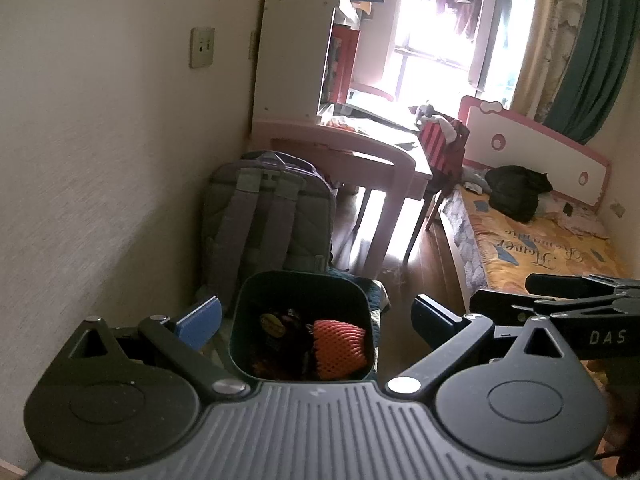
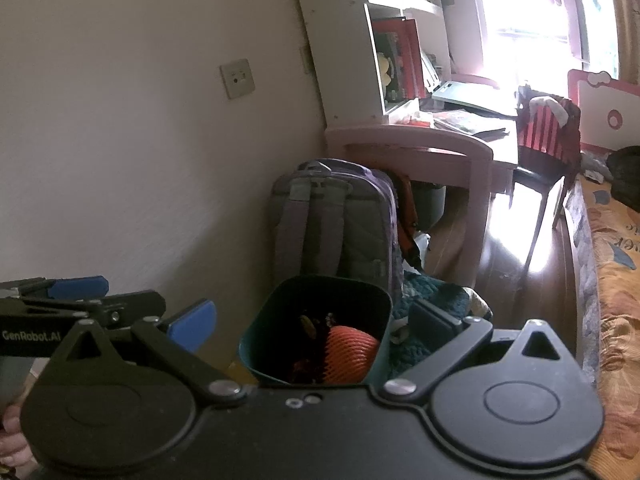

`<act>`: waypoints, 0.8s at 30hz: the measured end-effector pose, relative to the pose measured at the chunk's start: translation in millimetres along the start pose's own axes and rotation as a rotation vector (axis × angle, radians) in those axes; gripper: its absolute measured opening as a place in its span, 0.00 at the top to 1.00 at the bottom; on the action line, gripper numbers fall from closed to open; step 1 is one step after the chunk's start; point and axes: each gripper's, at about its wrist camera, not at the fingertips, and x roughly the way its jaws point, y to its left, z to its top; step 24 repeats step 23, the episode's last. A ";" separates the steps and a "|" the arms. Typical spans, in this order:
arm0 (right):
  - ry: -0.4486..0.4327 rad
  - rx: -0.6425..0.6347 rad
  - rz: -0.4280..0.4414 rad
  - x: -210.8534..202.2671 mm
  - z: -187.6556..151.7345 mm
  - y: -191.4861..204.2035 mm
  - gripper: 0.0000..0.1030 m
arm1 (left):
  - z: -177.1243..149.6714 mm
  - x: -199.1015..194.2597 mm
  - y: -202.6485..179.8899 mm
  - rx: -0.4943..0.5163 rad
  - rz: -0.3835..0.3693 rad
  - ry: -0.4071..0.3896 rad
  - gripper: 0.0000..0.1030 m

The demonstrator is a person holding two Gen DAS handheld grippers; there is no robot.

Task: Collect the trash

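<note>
A dark green bin (image 1: 303, 326) is seen near, on the floor in front of a grey backpack (image 1: 268, 224) by the left wall, with an orange foam fruit net (image 1: 340, 346) lying inside at its right. The left gripper (image 1: 316, 316) and right gripper (image 2: 320, 320) are both held spread wide and empty above it. The net is judged light, soft and springy, best pinched across its ribbed side; the dark scraps (image 1: 280, 324) beside it cannot be made out, and the bin's near wall is cut off.

In front of me a cream wall (image 1: 100, 140) carries a socket plate (image 1: 202, 47). A pink desk (image 1: 360, 148) with white shelves (image 2: 360, 40) stands by the bright window (image 1: 432, 40). Sunlight shines on the dark wooden floor (image 2: 516, 276) beside the bed (image 1: 548, 248).
</note>
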 end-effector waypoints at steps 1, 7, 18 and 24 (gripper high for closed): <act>0.002 0.000 0.003 -0.3 -0.5 -0.3 0.00 | -0.5 0.1 0.3 -0.002 -0.003 0.002 0.01; 0.018 -0.002 0.007 2.1 -0.4 -2.1 0.00 | -2.2 3.6 4.0 -0.025 -0.016 0.031 0.01; 0.044 0.004 0.013 6.3 -6.3 -3.9 0.00 | -7.1 6.3 4.6 -0.039 -0.016 0.062 0.01; 0.052 0.013 0.013 8.3 -7.5 -4.5 0.00 | -7.0 6.5 3.6 -0.037 -0.017 0.064 0.01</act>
